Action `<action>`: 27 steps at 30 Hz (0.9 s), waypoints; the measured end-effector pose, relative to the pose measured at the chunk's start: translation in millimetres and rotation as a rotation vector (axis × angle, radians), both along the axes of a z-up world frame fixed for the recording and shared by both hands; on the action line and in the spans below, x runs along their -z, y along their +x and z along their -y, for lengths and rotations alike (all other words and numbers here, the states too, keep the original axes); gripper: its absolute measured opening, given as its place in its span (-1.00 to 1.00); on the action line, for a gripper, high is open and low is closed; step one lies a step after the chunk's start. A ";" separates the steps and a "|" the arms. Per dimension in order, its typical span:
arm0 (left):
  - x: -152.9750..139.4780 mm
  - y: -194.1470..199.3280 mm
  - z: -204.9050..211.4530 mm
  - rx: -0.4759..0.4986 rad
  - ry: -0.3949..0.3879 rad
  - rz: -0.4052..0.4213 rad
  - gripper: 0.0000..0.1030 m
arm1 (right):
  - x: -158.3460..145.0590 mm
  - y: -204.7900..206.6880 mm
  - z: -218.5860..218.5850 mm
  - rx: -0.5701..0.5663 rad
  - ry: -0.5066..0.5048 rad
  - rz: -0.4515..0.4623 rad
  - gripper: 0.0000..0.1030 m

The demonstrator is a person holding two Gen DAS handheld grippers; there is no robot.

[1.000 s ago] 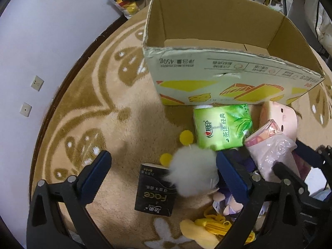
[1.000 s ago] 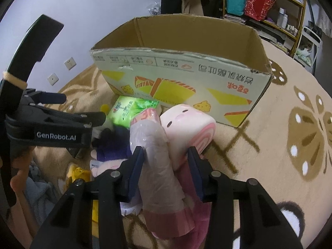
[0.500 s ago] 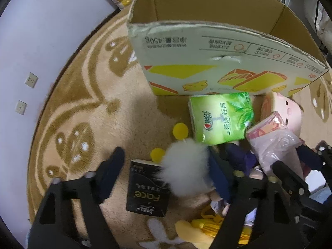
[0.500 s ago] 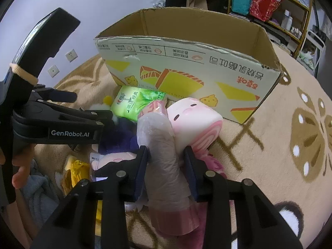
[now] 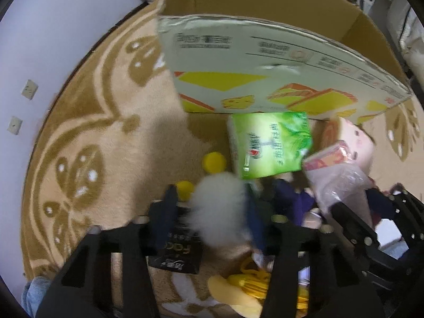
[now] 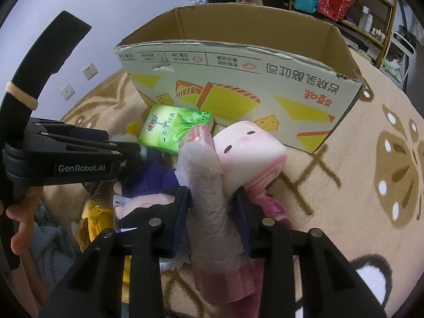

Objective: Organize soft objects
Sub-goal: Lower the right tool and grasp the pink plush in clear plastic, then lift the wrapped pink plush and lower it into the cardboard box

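The left gripper (image 5: pixel 209 214) is grasping the pompom (image 5: pixel 217 212), the right gripper (image 6: pixel 214 204) the roll (image 6: pixel 209 198); next, lifting both into the box (image 6: pixel 238 79).

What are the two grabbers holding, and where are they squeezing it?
The right tool squeezes the pink plastic-wrapped roll around its middle. The left tool is closing around the white fluffy pompom at its sides.

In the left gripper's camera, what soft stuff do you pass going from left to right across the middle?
Yellow pom-pom → white fluffy ball → green tissue pack → plastic-wrapped pink roll
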State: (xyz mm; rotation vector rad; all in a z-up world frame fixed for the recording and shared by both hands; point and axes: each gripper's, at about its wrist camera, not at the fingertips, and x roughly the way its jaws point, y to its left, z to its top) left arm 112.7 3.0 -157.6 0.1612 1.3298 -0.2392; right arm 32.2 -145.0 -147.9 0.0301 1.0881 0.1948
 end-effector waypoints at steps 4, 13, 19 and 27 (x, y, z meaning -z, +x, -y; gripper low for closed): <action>-2.8 -2.5 5.8 0.035 0.015 0.024 -0.75 | -1.9 -1.3 -3.6 -0.008 -0.012 0.014 -0.45; -16.3 -4.0 5.8 0.010 -0.007 0.063 -0.97 | -10.5 -2.9 2.5 0.025 0.006 0.046 -0.56; -28.3 -5.5 7.8 0.007 -0.011 0.126 -0.99 | -20.3 -7.2 13.4 0.062 0.057 0.062 -0.56; -48.0 -11.0 1.4 -0.021 -0.026 0.189 -0.99 | -25.0 -10.7 15.8 0.072 0.084 0.061 -0.56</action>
